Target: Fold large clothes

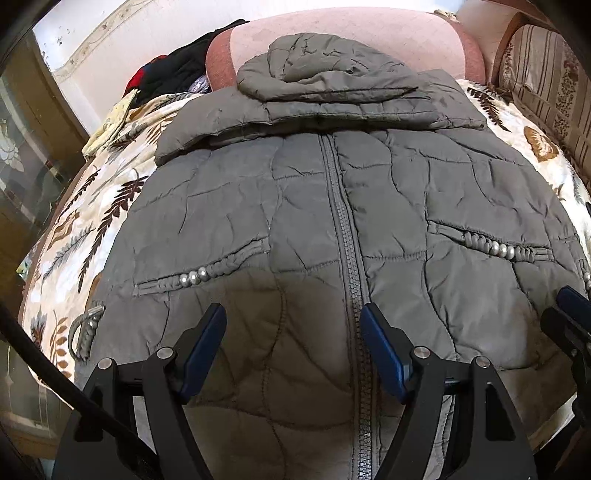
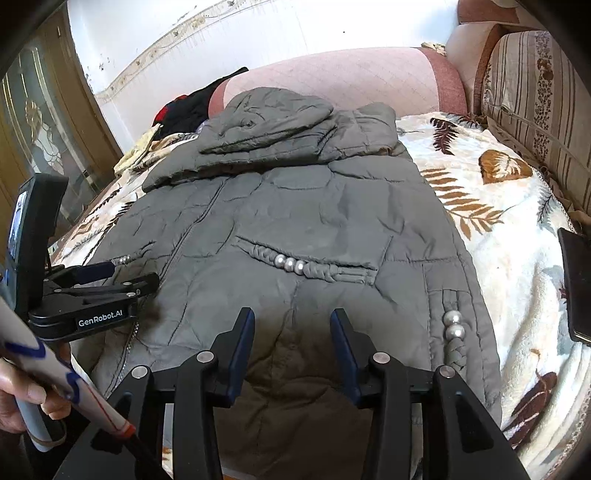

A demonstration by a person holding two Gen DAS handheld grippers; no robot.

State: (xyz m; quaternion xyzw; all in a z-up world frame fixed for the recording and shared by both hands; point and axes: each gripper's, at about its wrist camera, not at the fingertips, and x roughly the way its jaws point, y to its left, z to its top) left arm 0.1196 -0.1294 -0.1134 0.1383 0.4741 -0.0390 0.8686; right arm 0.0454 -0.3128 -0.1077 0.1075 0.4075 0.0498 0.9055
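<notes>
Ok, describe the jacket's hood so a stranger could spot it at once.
Start at the leaf-print blanket covering the bed. The grey quilted jacket lies on it front up, zipped. Its hood is the rounded flap at the far end against the pink headboard, without pearl trim.

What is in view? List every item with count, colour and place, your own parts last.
grey quilted hooded jacket: one, grey, flat on the bed, zipped, sleeves and hood folded over its top.
silver pearl-like beads: several, silver, on the jacket's pocket trims.
leaf-print blanket: one, cream and brown, under the jacket.
pink padded headboard: one, pink, behind the hood.
black and red clothes: one pile, far left of the bed.
striped floral cushion: one, beige, far right.
left gripper: one, black and blue, jaws open over the hem.
right gripper: one, black and blue, jaws open over the hem.
</notes>
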